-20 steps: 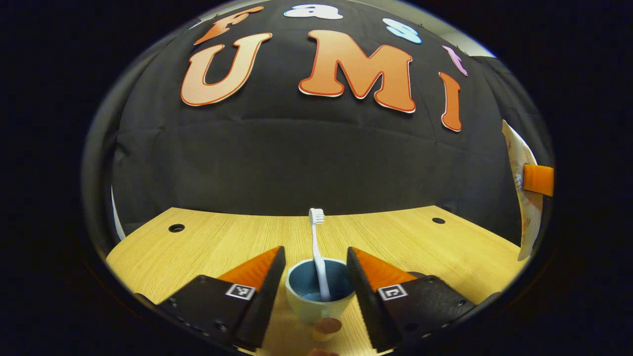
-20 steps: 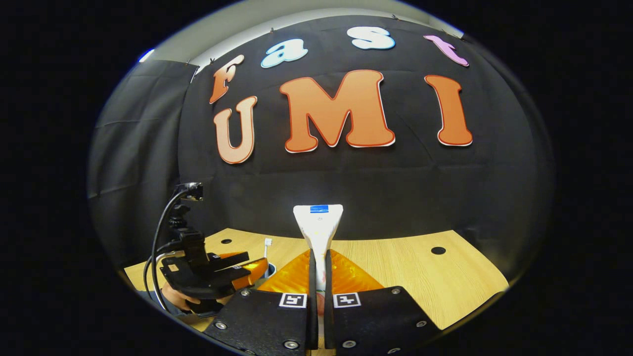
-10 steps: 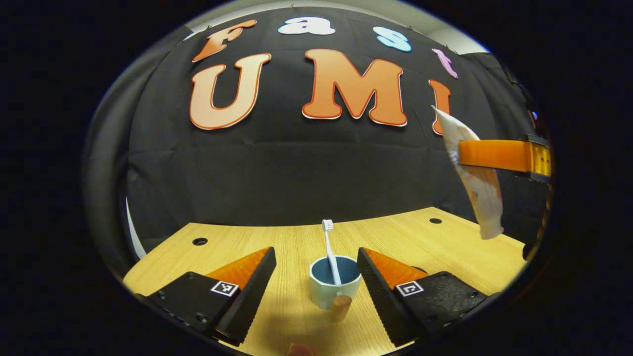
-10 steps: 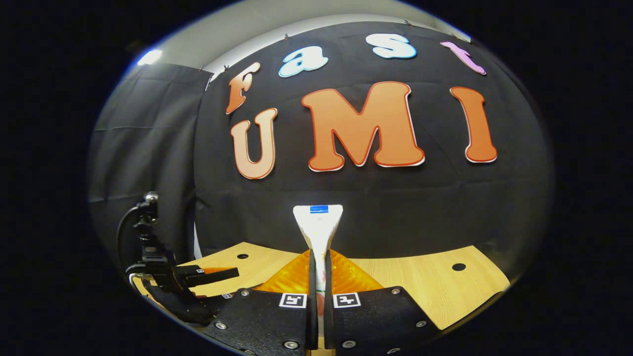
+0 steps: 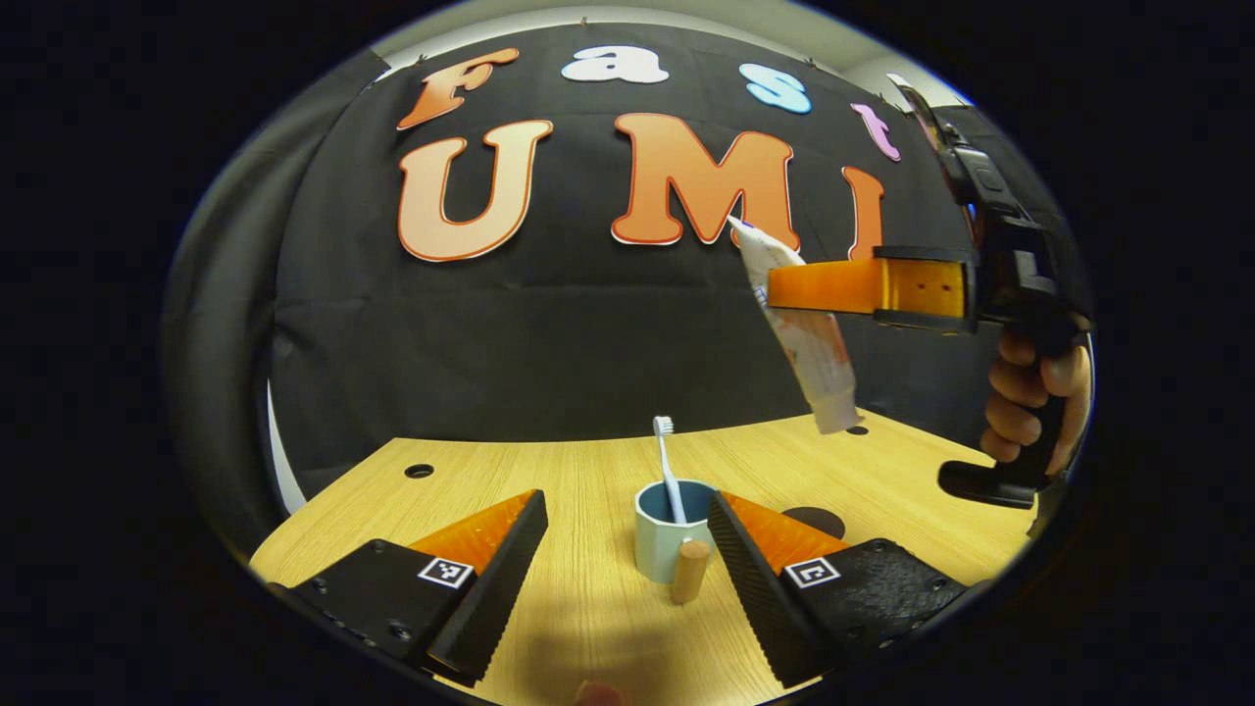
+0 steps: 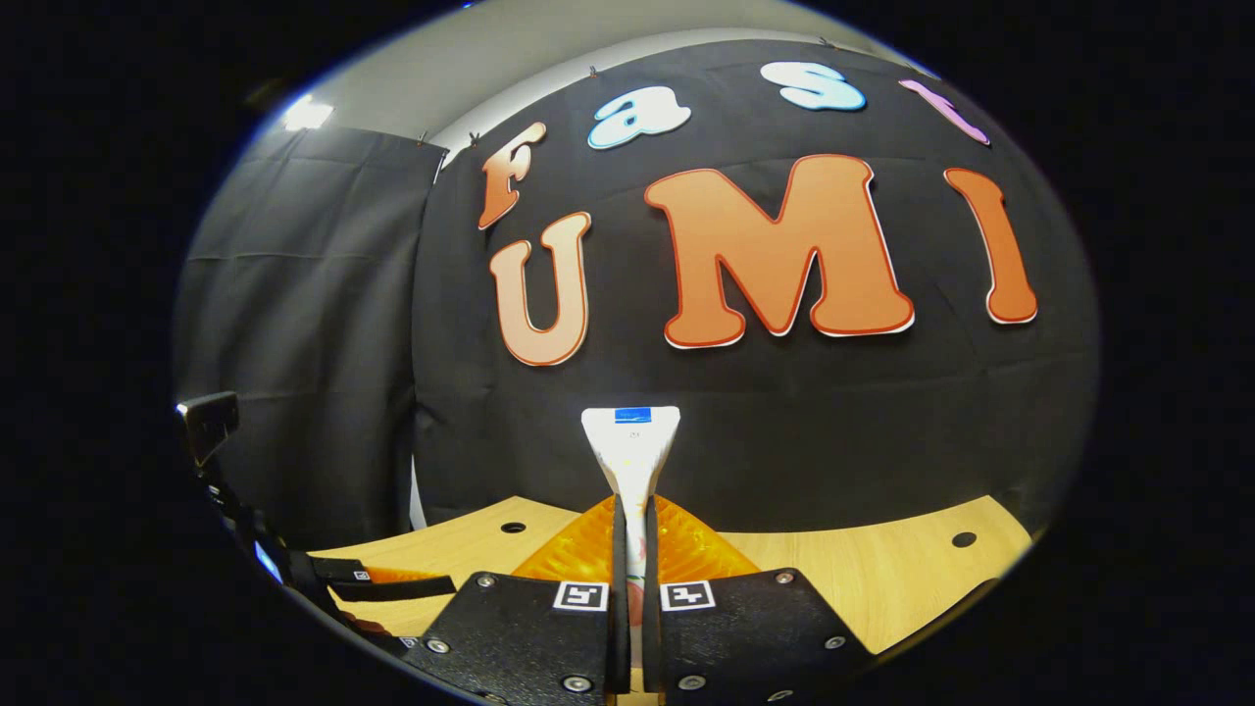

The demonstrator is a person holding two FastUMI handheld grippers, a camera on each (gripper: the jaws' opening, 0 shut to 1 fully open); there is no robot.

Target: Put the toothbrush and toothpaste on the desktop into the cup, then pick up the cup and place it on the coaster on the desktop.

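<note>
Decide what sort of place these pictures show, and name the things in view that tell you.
Probably a staged recording booth, not a real bathroom: black cloth wall behind a bare wooden desktop with drilled holes, and a cup with a toothbrush as props.

My right claw point(image 6: 632, 549) is clamped on the toothpaste point(image 6: 630, 451), both fingers pressed against the tube, whose flat crimped end sticks up past the tips. Below lies the wooden worktop point(image 6: 863, 579) with round holes. My left claw point(image 6: 387, 585) shows low at the left edge.

No legible text on toothpaste point(image 6: 630, 446).
</note>
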